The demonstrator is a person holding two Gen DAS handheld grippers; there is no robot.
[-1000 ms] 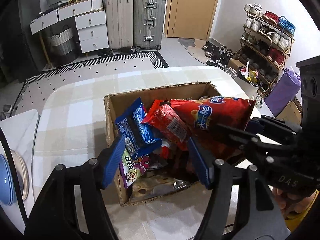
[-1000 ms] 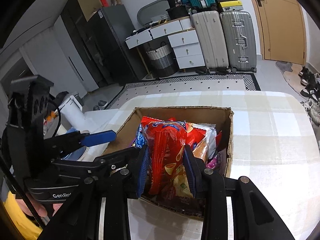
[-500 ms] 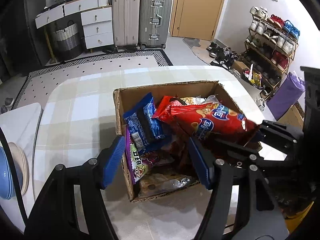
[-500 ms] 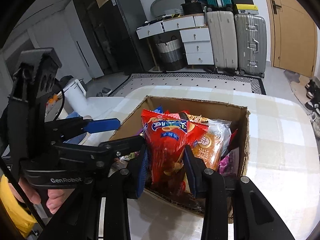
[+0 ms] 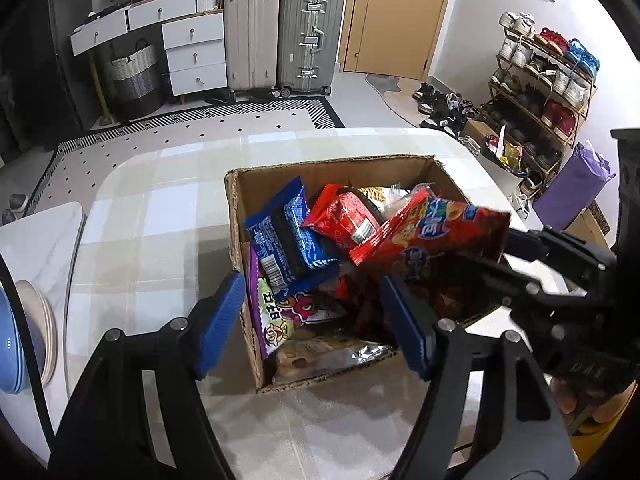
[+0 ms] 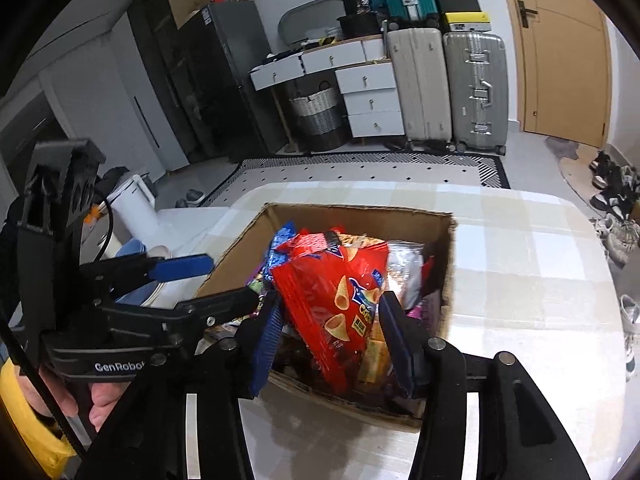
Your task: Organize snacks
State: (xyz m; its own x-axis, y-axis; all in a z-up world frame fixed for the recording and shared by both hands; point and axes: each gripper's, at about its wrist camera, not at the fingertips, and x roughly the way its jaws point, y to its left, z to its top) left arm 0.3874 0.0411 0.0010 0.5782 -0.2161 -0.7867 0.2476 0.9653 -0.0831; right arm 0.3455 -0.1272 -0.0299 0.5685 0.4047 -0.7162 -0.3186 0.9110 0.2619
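Observation:
A cardboard box [image 5: 236,216] full of snack packs stands on the checked table; it also shows in the right wrist view [image 6: 450,256]. A red chip bag [image 6: 340,300] lies tilted on top of the pile, also seen in the left wrist view [image 5: 436,232]. My right gripper [image 6: 332,336] has opened around its lower end; the pads stand apart from the bag. My left gripper [image 5: 316,320] is open and empty over the box's near left corner. A blue pack [image 5: 284,236] and a red pack [image 5: 344,220] lie in the box.
Stacked plates and a blue bowl [image 5: 20,344] sit at the table's left edge. A white kettle [image 6: 136,204] stands on a side surface. Suitcases [image 5: 280,36], drawers and a shoe rack [image 5: 540,92] line the room beyond the table.
My right gripper lowered the red chip bag into the box and opened its jaws, letting it go. The bag now rests tilted on the pile. The left gripper stayed open.

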